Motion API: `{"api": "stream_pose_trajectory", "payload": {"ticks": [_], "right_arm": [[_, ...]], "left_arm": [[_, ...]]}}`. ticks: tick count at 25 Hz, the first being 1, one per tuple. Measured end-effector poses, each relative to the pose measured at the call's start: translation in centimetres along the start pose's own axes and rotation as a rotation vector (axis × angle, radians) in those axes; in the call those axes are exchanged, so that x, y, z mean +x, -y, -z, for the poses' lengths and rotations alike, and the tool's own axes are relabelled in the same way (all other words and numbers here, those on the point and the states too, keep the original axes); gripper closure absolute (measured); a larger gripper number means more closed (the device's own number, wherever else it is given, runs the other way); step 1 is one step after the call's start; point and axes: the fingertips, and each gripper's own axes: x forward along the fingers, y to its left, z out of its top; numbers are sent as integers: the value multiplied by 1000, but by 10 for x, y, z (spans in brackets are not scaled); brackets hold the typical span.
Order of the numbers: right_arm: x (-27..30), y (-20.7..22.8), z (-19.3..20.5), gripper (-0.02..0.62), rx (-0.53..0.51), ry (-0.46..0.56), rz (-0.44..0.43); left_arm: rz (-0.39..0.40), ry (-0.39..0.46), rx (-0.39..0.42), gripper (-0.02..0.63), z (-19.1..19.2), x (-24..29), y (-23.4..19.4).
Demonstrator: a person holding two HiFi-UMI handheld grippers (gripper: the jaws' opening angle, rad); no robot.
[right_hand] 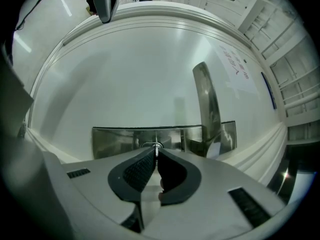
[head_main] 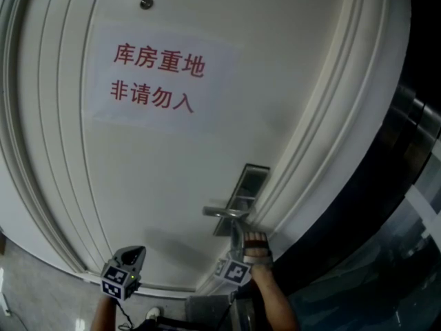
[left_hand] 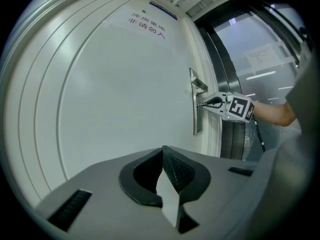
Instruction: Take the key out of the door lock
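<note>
A white door (head_main: 172,178) carries a steel lock plate (right_hand: 115,136) with a lever handle (right_hand: 207,104) beside the keyhole. A thin metal key (right_hand: 156,145) sticks out of the plate, and only its narrow edge shows. My right gripper (right_hand: 156,150) points straight at the plate, and its black pads are shut on the key. In the head view this gripper (head_main: 239,232) sits just under the handle (head_main: 224,212). My left gripper (left_hand: 162,151) is shut on nothing and hangs well away from the lock, low at the left (head_main: 132,252).
A paper sign (head_main: 162,81) with red characters is stuck on the upper door. A small round fitting (head_main: 146,3) sits above it. Ribbed white frame mouldings (head_main: 324,116) border the door, with a dark glass panel (head_main: 393,254) to the right.
</note>
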Motion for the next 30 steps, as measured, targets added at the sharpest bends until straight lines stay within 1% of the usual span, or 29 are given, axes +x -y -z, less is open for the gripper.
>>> {"api": "stream_pose_trajectory", "payload": {"ticks": [2,7,12,16,24,30], "right_arm": [[0,0,0,569,-3,-5,2],[0,-4,1,571,-9,-19,-23],[0,0,0,573,-9,-18,-23],[0,-1,-1,574,7,-25,-49],[0,2,-3,575,-1,-17,-36],[-1,-1,-2,575,-8,-24,-51]], "left_arm": [[-3,0,1,598,1,-1,-1],[-7,-3,-3,597,2,-6,-3],[-14,-1,-4,598,1,-8,-7],[-12,2,-4,597,0,-9,-7],[-3,4,-4,598,1,-8,-5],[-2,6,-1,597,0,-8,-5]]}}
